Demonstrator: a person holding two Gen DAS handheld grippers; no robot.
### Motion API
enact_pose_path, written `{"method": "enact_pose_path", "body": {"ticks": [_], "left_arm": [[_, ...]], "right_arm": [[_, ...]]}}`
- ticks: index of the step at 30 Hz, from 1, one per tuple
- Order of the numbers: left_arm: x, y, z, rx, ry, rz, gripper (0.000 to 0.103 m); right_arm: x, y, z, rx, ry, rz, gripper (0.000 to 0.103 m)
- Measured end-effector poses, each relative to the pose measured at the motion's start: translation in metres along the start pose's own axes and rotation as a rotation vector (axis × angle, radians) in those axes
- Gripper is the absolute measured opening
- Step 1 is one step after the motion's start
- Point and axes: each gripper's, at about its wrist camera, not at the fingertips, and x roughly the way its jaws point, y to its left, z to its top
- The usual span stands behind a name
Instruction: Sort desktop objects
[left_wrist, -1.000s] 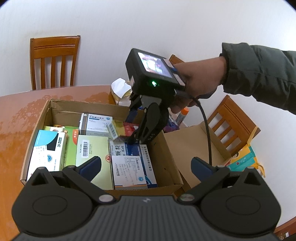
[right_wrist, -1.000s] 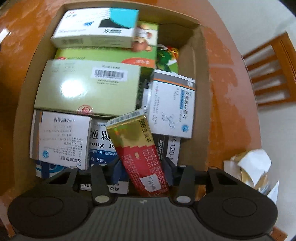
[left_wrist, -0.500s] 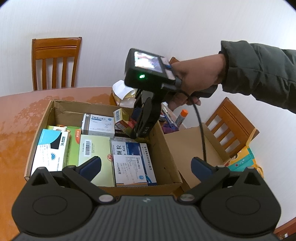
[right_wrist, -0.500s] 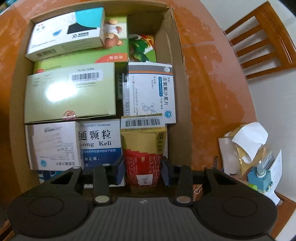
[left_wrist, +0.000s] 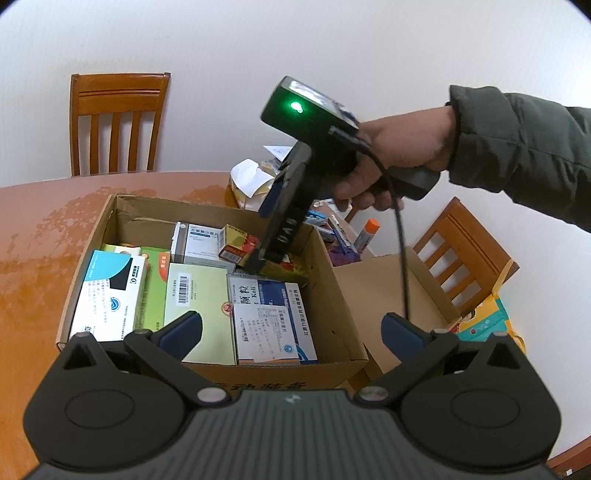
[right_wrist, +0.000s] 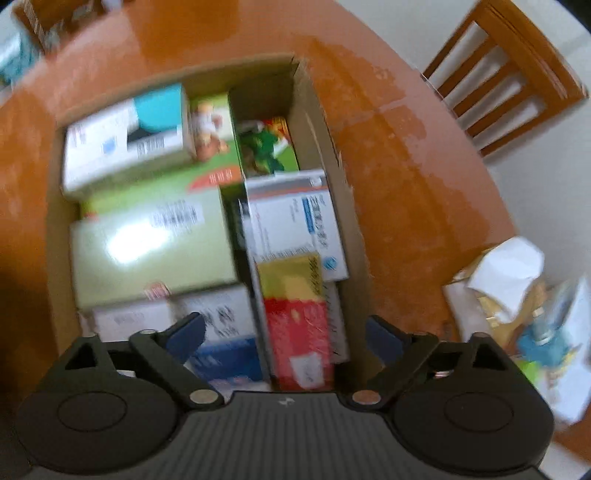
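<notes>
We're holding the left gripper (left_wrist: 290, 328) spread wide, gripping nothing — the cardboard box (left_wrist: 334, 306) of medicine packs is sitting just beyond its fingertips. Our right gripper (right_wrist: 284, 332) is pointing down into that box; its jaws have just been opening and are now released. The gold-and-red box (right_wrist: 295, 314) is lying between the fingers (right_wrist: 186, 332) — pads clear of it, beside the white-and-blue box (right_wrist: 295, 221).

Right gripper (right_wrist: 284, 332) points straight down, jaws just opened wide, nothing clamped. Left gripper (left_wrist: 291, 328) angled downward, jaws spread, empty.
</notes>
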Motion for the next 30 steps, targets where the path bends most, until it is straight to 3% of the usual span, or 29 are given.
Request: {"method": "enact_pose_path", "body": {"ticks": [2, 9, 14, 23, 30], "left_arm": [[0.001, -0.001, -0.001, 0.006, 0.005, 0.0, 0.103], [0.002, 0.005, -0.004, -0.009, 0.015, 0.006, 0.103], [0.002, 0.01, -0.003, -0.021, 0.015, 0.014, 0.103], [0.001, 0.016, -0.002, -0.036, 0.013, 0.023, 0.103], [0.001, 0.018, -0.003, -0.036, 0.016, 0.025, 0.103]], "right_arm": [[0.008, -0.003, 0.003, 0.023, 0.02, 0.048, 0.098], [0.034, -0.009, 0.015, 0.043, 0.068, 0.088, 0.098], [0.044, -0.007, 0.027, 0.047, 0.055, 0.131, 0.1], [0.043, -0.008, 0.036, 0.043, 0.054, 0.14, 0.102], [0.042, -0.001, 0.025, -0.062, 0.096, 0.08, 0.102]]}}
